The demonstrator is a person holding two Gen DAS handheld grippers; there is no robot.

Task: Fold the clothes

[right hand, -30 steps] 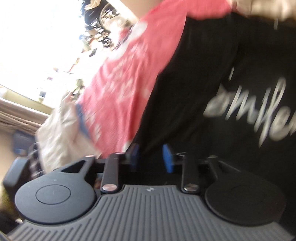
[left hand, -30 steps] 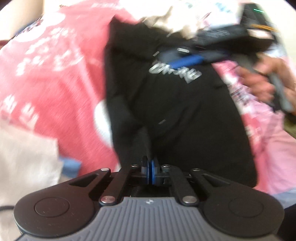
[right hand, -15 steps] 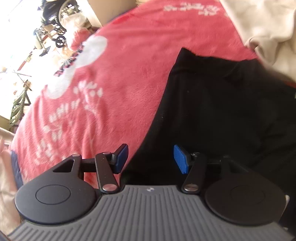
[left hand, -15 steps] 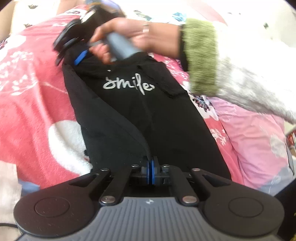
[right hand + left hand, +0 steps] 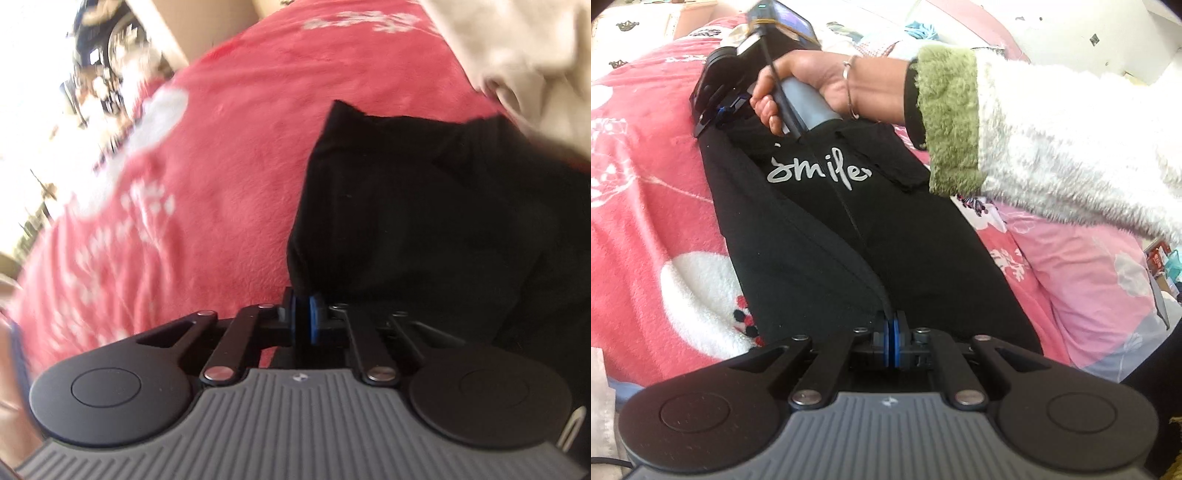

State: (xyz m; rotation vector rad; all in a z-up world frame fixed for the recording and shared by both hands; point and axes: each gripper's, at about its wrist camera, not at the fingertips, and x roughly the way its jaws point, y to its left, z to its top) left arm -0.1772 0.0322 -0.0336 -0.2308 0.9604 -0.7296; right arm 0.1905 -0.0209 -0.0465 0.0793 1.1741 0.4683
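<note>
My left gripper [image 5: 891, 334] is clamped tight on the near edge of the black shirt [image 5: 827, 236], with a ridge of cloth running up from between the blue pads. The shirt lies lengthwise on the red blanket [image 5: 646, 206], its far end up where my right hand [image 5: 809, 79] is. There's pale lettering across the chest, though I can't read the first letter properly and my hand covers whatever is above it.

From the left camera the right gripper [image 5: 718, 110] is mostly hidden behind my fingers and its own black body – just a sliver of blue shows at the shirt's far corner. The right camera is blurry, but its blue pads [image 5: 314, 319] are pressed together with black cloth pinched between them, so it's gripping that corner.

My fluffy white sleeve [image 5: 1071, 147] with the green cuff [image 5: 949, 122] blocks the upper right of the left view, and a pink floral pillow [image 5: 1089, 266] pokes out under it. In the right view a cream cloth [image 5: 517, 48] is cut off by the top right corner – can't tell what it is. The bright area at the upper left there is washed out, with some dark wheeled thing I can't make out.
</note>
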